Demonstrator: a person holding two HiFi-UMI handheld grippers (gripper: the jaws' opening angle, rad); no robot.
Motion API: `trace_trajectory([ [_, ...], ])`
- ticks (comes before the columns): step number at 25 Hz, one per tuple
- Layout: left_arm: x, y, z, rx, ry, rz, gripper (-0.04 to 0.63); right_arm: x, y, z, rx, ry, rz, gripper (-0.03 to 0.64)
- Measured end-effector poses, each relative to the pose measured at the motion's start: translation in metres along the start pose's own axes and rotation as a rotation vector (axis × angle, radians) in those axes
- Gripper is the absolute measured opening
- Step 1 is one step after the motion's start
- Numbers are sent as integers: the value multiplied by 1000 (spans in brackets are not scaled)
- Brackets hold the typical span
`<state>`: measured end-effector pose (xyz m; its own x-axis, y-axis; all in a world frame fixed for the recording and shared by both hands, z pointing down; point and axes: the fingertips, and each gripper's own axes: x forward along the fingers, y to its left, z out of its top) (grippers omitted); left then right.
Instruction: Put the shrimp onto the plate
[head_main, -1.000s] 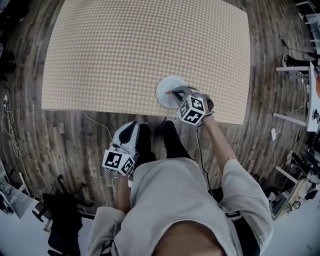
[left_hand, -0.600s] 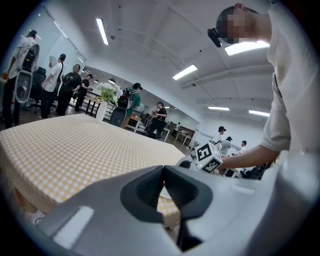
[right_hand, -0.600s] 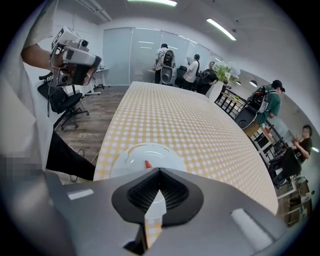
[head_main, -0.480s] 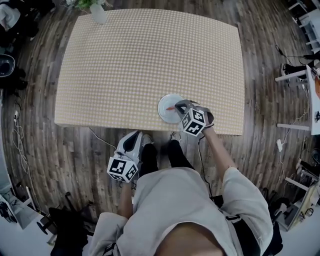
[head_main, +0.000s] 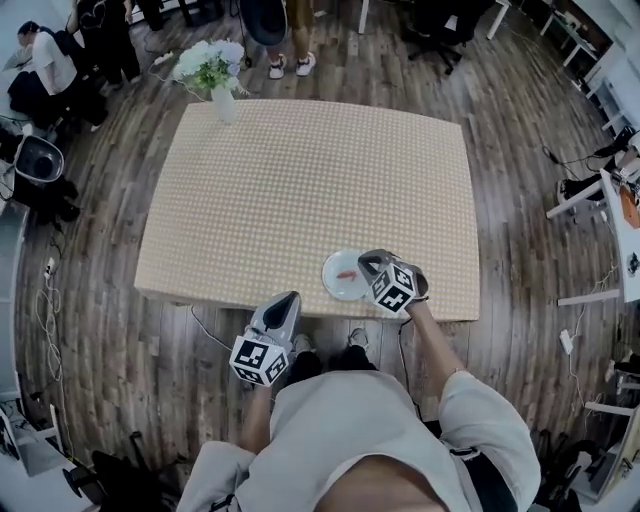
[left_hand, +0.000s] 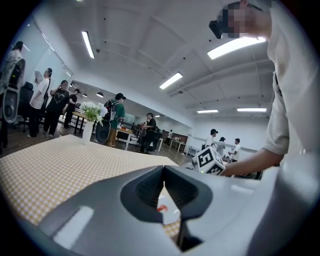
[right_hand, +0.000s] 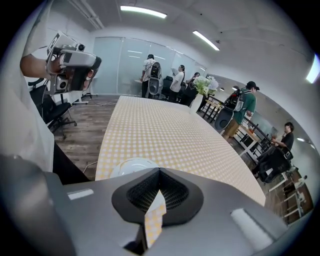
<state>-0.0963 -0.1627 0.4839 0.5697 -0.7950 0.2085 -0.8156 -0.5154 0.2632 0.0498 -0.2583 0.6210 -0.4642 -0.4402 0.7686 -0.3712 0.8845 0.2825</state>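
Head view, worktop (head_main: 300, 180): covered by a checked cloth, with wood floor all round.
Head view, plate (head_main: 335, 288): white, at the worktop's 5 o'clock, just inside the near edge.
Head view, shrimp (head_main: 347, 274): small orange-red piece lying on the plate, near its centre.
Head view, right gripper (head_main: 368, 261): at the plate's 2 o'clock rim, tips clear of the shrimp. Contact with the rim cannot be told.
Head view, left gripper (head_main: 289, 298): off the worktop at the plate's 8 o'clock, over the floor just beside the near edge.
Head view, vase of flowers (head_main: 218, 78): at the worktop's 11 o'clock corner, well apart from the plate.
Left gripper view, jaws: tips together, nothing between them (the shrimp and part of the plate show through the gap behind the tips).
Left gripper view, surroundings: the right gripper's marker cube at 2 o'clock of the jaws; people standing beyond the worktop.
Right gripper view, jaws: closed and empty; only checked cloth shows in the gap.
Right gripper view, plate: at 10 o'clock of the jaws, partly hidden by the gripper body; shrimp not visible here.
Right gripper view, left gripper: high at 10 o'clock, held in a hand.
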Motion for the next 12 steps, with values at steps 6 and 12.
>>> trace_trajectory([
  [6, -1, 2, 25, 50, -20, 4, 11, -15, -15, 22, 62, -83, -41, -2],
  [12, 5, 12, 54, 123, -58, -8, 11, -29, -35, 54, 158, -224, -96, -2],
])
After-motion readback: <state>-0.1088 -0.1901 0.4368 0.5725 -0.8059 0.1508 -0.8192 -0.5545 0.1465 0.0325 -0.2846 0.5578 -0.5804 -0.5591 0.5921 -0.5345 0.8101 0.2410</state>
